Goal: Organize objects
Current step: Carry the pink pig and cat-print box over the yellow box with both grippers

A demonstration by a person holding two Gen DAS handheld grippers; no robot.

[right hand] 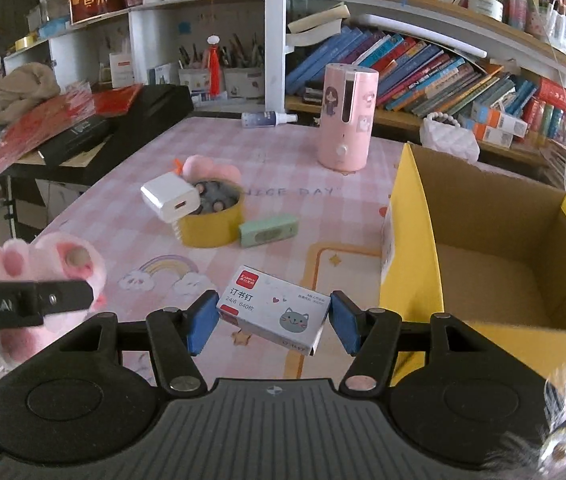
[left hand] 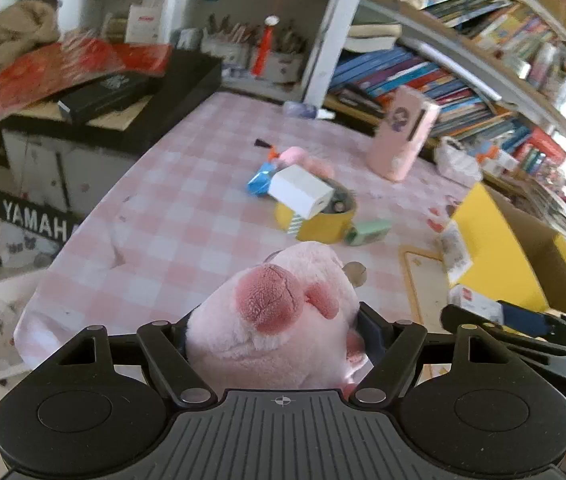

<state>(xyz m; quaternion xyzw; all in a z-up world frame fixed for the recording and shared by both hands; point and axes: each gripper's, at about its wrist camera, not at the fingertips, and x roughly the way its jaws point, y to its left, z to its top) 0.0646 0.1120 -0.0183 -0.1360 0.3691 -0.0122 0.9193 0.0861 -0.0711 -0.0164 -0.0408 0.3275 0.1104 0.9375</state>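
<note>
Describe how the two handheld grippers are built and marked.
Both are matte black plastic: a ribbed central plate with a small crosshair mark, a round disc housing on each side, and hinged link arms with silver pivot pins. The right gripper has blue fingertip pads. The left gripper carries white "Robot.AI" lettering along its finger.

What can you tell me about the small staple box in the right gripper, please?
The staple box is a small flat cardboard carton, pale blue-white, with a red label in one corner, Chinese print, little hearts and a grey cartoon cat face. It looks closed and undamaged. It sits tilted between the blue pads of the right gripper, held at its two short ends above the pink checked tablecloth, just left of the open yellow cardboard box.
</note>
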